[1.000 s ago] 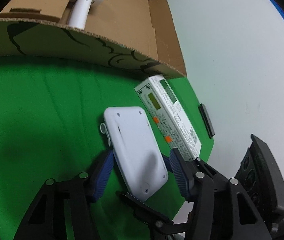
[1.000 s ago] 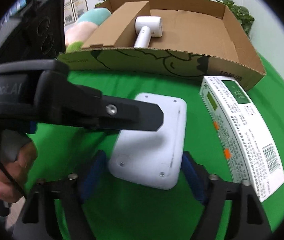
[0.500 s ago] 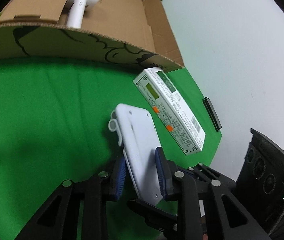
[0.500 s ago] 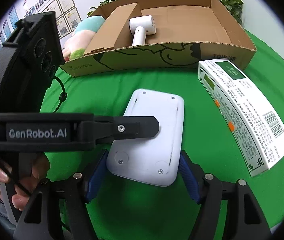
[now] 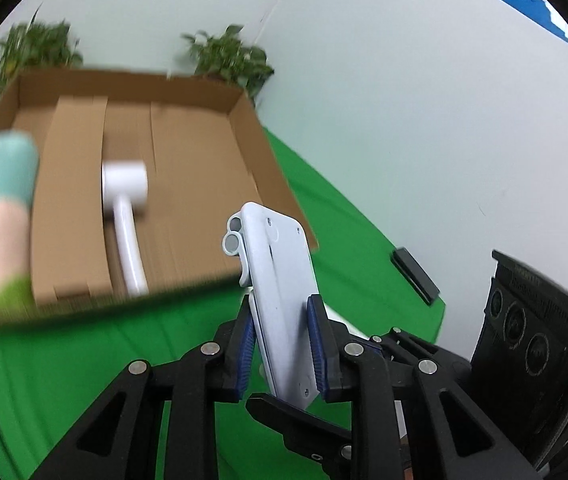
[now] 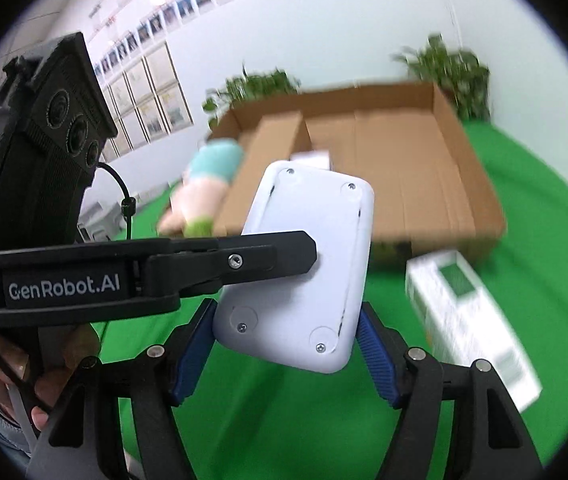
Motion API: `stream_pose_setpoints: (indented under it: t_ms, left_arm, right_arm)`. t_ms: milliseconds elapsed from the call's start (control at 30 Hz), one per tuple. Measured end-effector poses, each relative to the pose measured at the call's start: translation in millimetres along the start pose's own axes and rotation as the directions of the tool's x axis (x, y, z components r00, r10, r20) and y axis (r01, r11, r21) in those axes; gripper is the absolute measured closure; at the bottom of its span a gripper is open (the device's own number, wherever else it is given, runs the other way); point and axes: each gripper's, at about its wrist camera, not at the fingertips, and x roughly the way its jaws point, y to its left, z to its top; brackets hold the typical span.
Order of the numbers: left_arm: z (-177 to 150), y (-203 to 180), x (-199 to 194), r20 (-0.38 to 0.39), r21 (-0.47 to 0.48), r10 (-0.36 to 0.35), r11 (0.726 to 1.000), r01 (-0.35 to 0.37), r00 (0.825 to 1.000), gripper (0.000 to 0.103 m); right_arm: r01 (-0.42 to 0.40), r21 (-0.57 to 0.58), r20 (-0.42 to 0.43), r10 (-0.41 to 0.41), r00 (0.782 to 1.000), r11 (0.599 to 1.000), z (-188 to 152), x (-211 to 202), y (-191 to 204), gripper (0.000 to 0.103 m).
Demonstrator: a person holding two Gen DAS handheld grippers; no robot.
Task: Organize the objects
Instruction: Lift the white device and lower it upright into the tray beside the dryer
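A green cloth covers the desk (image 5: 83,360), and toward its back sits a wide, shallow cardboard box (image 5: 187,160) with a white hammer-shaped device (image 5: 123,200) lying on its floor. A plush toy (image 6: 203,188) in teal, pink and green lies just beside the box's left end. In front of the box's right end, a long white printed carton (image 6: 472,320) rests on the cloth (blurred in the right wrist view). A small black bar (image 5: 416,276) lies near the cloth's right edge. The white flat device (image 6: 300,268) with rounded corners is off the cloth, in the air in front of the box, gripped by both claws at once. The left claw (image 5: 279,348) is closed across its thin faces, blue pads pressing on both. The right claw (image 6: 288,344) spans its wider sides, pads against its lower edges.
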Motion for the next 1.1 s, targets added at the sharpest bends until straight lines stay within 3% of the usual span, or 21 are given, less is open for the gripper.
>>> stream_pose_setpoints:
  t_ms: [133,267,433,700,1000,1100]
  left_arm:
    - [54.6,2.5,-0.6,0.053,0.028,0.049,0.998,-0.05,0.997,0.082]
    - [99.2,3.3,17.7,0.071,0.008,0.052,0.999,-0.052,0.996,0.082]
    - [128.4,9.9,35.5,0.039,0.012,0.054,0.998,-0.055,0.998,0.082]
    - [102.7,57.9,91.0,-0.057,-0.11,0.032,0.993,-0.038,0.998,0.082]
    - [69.8,116.5,156.3,-0.138,-0.265,0.001,0.963,-0.038,0.99,0.082]
    - [65.7,121.0,166.0,-0.148,-0.265,0.009,0.963,-0.049,0.989,0.082]
  right_arm:
    - [-0.033,-0.024,0.031,0.034,0.999,0.999,42.7,4.6,-5.8,0.035]
    - [-0.07,0.008,0.036,0.07,0.997,0.998,99.0,34.6,-18.2,0.035]
    - [-0.066,0.028,0.025,0.066,0.998,0.997,111.2,40.8,-28.8,0.035]
    - [-0.064,0.071,-0.096,0.071,0.993,0.995,92.3,80.7,-45.4,0.035]
    - [-0.047,0.131,-0.25,0.079,0.965,0.99,56.6,139.0,-70.2,0.035]
    - [-0.045,0.138,-0.28,0.082,0.956,0.989,51.3,151.0,-76.1,0.035]
